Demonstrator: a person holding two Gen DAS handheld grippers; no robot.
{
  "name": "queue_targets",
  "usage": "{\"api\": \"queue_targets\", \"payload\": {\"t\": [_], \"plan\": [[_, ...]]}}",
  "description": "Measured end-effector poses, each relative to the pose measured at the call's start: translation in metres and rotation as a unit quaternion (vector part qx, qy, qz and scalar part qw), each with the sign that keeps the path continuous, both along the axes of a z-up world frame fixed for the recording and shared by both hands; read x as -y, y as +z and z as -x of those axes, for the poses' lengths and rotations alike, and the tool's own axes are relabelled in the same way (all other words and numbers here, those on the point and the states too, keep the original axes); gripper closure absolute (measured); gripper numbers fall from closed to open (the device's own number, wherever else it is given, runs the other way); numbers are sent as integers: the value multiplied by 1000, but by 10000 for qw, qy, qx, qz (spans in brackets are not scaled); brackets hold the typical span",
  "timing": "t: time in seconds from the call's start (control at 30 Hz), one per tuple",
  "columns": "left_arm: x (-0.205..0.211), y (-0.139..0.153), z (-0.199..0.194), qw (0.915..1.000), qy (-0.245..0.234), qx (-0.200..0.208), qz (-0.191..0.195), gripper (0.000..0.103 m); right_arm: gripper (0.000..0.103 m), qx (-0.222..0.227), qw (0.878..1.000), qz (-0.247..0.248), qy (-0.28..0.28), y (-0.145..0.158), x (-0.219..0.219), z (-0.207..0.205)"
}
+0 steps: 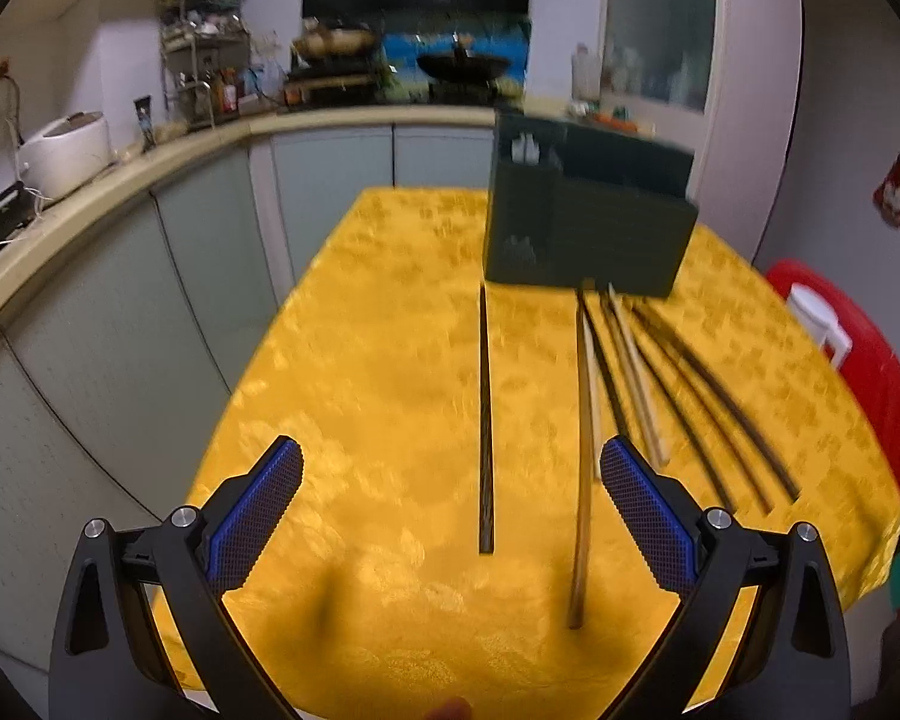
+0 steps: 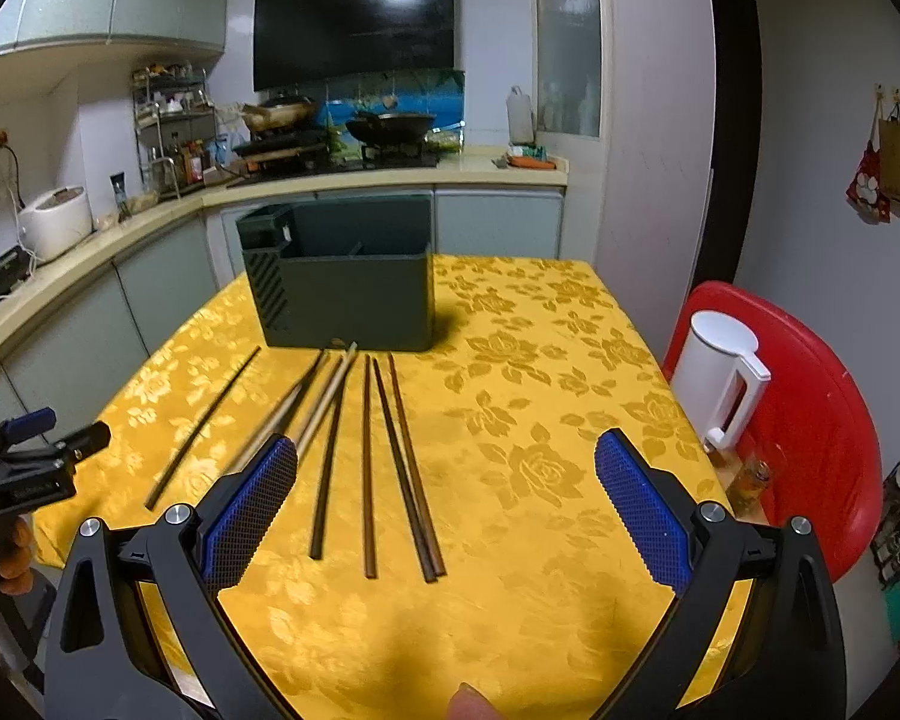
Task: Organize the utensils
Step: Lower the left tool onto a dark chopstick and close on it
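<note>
Several chopsticks (image 2: 367,468) lie side by side on the yellow tablecloth (image 2: 540,420), pointing at a dark green utensil holder (image 2: 354,294) behind them. One dark chopstick (image 2: 201,429) lies apart to the left; in the left wrist view it lies (image 1: 485,420) ahead between my fingers. The holder (image 1: 588,222) and the other chopsticks (image 1: 678,396) show there too. My left gripper (image 1: 450,474) is open and empty above the cloth; it also shows at the left edge of the right wrist view (image 2: 60,429). My right gripper (image 2: 447,468) is open and empty above the near ends of the chopsticks.
A red chair (image 2: 810,414) with a white kettle (image 2: 720,378) on it stands to the right of the table. A kitchen counter (image 2: 150,216) with a rice cooker (image 2: 54,228), a spice rack and a stove with woks runs along the left and back.
</note>
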State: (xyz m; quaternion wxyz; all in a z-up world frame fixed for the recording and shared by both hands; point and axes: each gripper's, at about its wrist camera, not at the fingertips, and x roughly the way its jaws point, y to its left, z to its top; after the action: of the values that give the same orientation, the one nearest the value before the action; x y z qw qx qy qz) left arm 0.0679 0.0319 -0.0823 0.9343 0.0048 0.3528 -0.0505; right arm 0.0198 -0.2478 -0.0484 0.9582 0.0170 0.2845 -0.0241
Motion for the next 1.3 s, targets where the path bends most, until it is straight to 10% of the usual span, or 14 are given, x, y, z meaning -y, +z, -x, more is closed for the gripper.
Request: {"api": "queue_targets", "payload": {"t": [0.13,0.67,0.97,1.3], "plan": [[4,-21,-7,9997,-67,-194,-105,10,7,-121,9999,-62,-42,-9,6,-4],[15,-64,-20,9971,-370,-667,-22,96,7,-210,9996,180,9,-30,20,-4],[10,-63,-21,9969,-330,-712,-49,96,8,-504,9986,131,-93,-59,49,-11],[9,-63,-20,9971,-328,-687,-62,96,39,-808,9946,508,404,-94,34,-27]]}}
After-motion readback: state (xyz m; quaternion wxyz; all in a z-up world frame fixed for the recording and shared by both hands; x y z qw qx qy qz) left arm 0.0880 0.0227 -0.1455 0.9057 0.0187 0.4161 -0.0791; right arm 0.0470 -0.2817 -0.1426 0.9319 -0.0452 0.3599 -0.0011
